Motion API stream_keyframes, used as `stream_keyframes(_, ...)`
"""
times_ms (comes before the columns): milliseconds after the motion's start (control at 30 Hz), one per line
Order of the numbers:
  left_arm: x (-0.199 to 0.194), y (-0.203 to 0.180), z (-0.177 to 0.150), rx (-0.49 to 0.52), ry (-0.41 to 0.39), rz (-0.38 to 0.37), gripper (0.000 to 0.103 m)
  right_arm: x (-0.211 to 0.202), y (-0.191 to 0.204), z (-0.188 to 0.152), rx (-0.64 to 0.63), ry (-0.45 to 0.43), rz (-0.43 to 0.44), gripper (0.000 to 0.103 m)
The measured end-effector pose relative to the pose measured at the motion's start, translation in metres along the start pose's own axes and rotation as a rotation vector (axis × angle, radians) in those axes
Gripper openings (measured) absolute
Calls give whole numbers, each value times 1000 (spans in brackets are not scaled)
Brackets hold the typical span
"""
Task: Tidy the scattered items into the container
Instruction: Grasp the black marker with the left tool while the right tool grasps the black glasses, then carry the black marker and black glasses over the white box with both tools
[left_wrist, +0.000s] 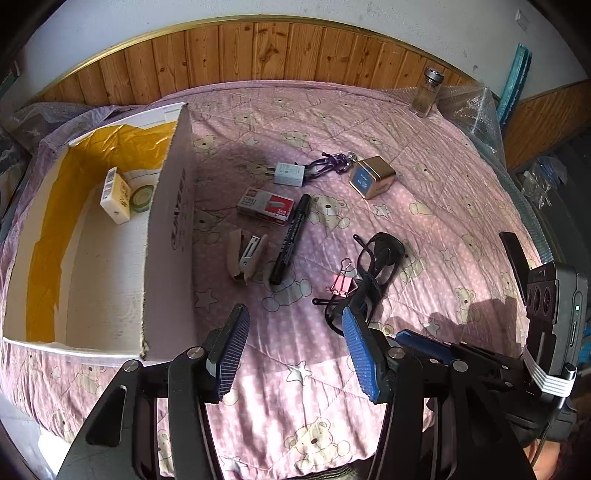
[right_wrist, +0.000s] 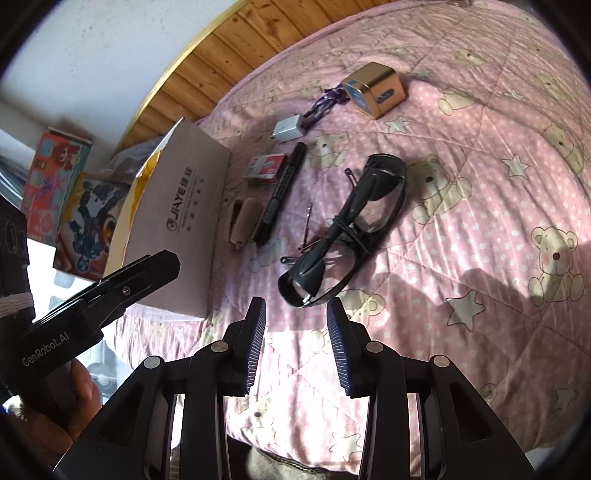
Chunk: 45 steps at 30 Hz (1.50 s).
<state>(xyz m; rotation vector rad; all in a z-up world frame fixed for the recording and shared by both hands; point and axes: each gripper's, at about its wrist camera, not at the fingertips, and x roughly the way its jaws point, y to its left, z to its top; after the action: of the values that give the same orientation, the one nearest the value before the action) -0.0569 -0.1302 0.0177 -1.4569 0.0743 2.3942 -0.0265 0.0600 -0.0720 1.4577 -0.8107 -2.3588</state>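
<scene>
Right wrist view, black glasses (right_wrist: 347, 229) just beyond right hand-held gripper (right_wrist: 296, 314), fingers apart, empty; left hand-held gripper (left_wrist: 293, 317) likewise apart

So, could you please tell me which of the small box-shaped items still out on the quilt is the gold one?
The gold tin with the blue front, farthest from the cardboard box; the charger block is grey-white, the staples box red and white.

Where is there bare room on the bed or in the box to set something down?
Inside the box, the near floor in front of the yellow pack is bare. On the quilt, open patches lie right of the gold tin and before the open left claw. Crowded: marker, stapler, staple box, glasses.
</scene>
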Motion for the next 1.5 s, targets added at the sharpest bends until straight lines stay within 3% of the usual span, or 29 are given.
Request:
stream_keyframes(333,72,6,38,-20,61,-22,54,21,-36,24,153,-22,-66,54)
stream_keyframes(700,151,9,61,-24,135,-33,54,57,-21,52,72,-25,-196,66)
stream_keyframes(833,154,4,63,27,91,-32,54,69,-3,54,-52,-26,-302,66)
stream_keyframes(900,154,2,63,58,73,-16,53,74,8,50,-133,-26,-376,61)
stream_keyframes(967,153,1,61,95,60,6,30,74,12,47,-187,-46,-414,47)
stream_keyframes(1000,152,2,60,92,57,2,28,73,10,46,-191,-45,-405,42)
stream_keyframes(1067,149,9,60,69,60,-13,15,69,7,47,-169,-44,-386,41)
stream_keyframes(1200,138,15,55,31,60,-59,14,49,2,46,-95,-71,-320,41)
stream_keyframes(1500,88,10,45,-9,4,-150,14,11,13,37,-48,-123,-281,41)
